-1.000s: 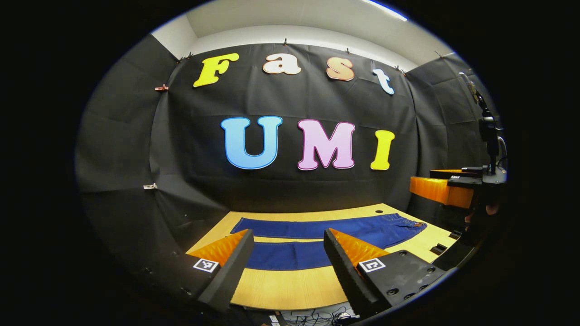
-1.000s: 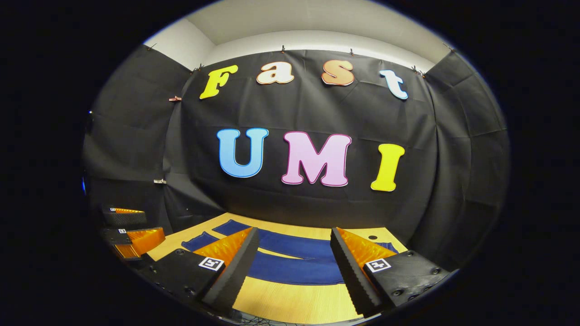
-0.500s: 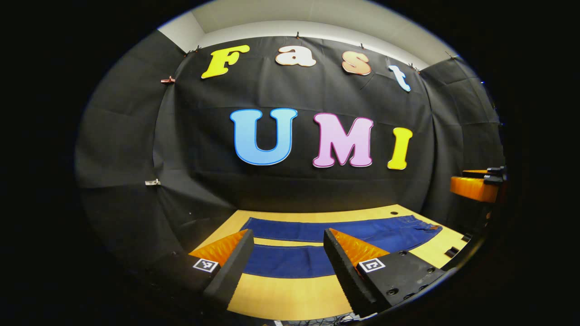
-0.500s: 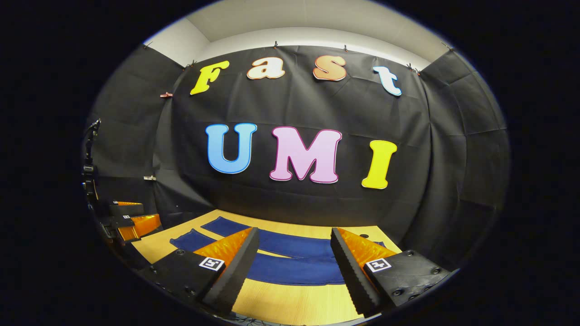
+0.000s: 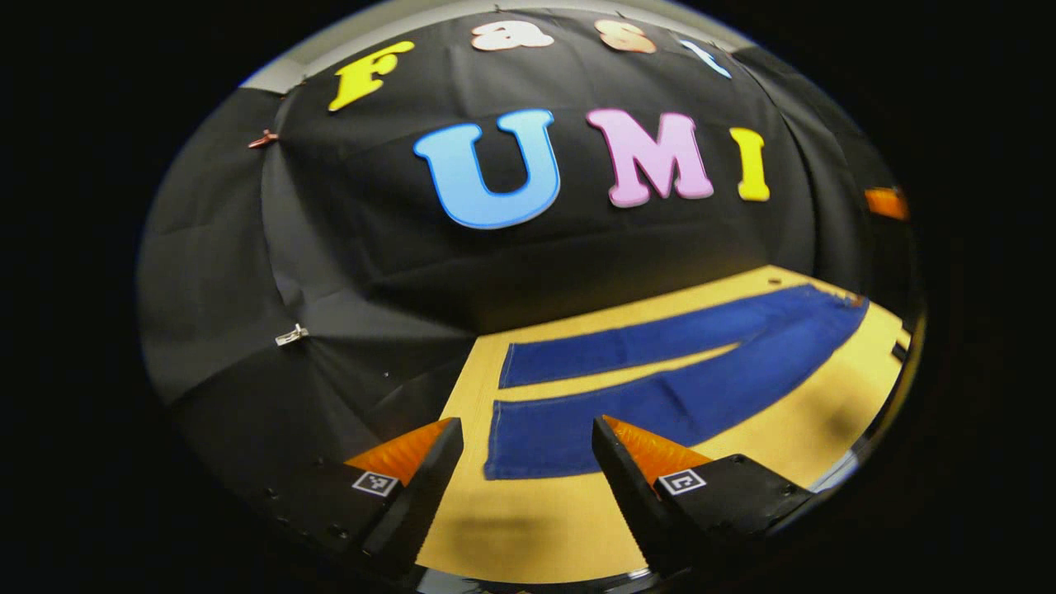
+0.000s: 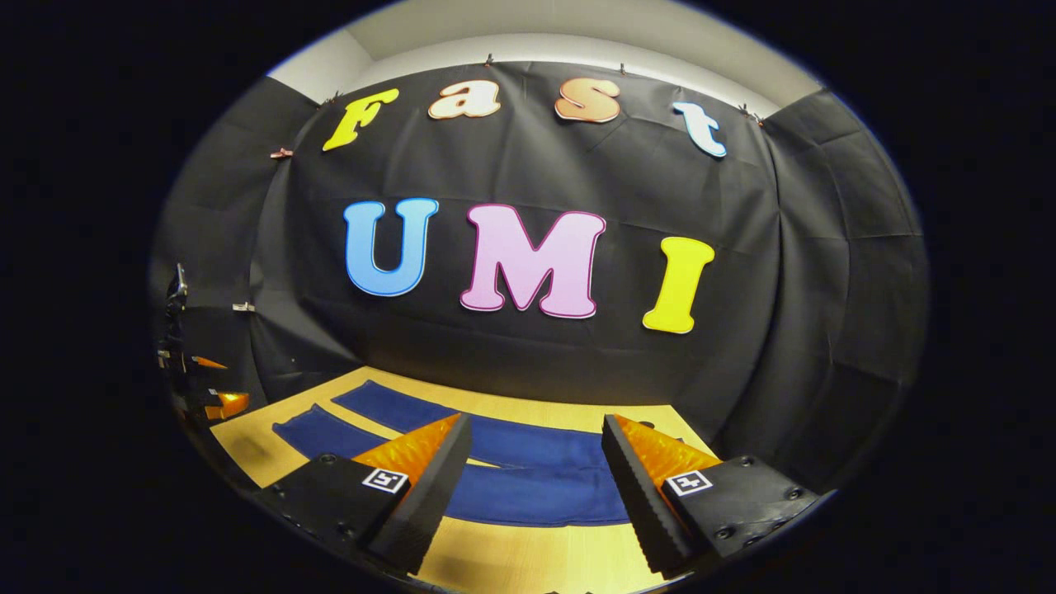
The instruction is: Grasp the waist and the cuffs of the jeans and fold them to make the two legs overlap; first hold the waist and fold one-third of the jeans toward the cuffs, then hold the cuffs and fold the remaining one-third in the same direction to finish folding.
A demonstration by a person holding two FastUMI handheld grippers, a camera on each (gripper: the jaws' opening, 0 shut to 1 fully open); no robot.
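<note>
Hovering w/ both jaws spread over flat jeans (image 5: 660, 388) on desk (image 5: 544, 520); nothing folded yet, so pinch near-leg cuff & waist next.

Bare table (image 5: 536, 528) lies before flat jeans (image 5: 660, 396).

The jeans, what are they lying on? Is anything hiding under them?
The jeans lie flat on a yellow wooden table, legs spread apart. Bare tabletop shows between the legs and around them. Whatever is directly beneath the cloth is covered, so that cannot be told.
</note>
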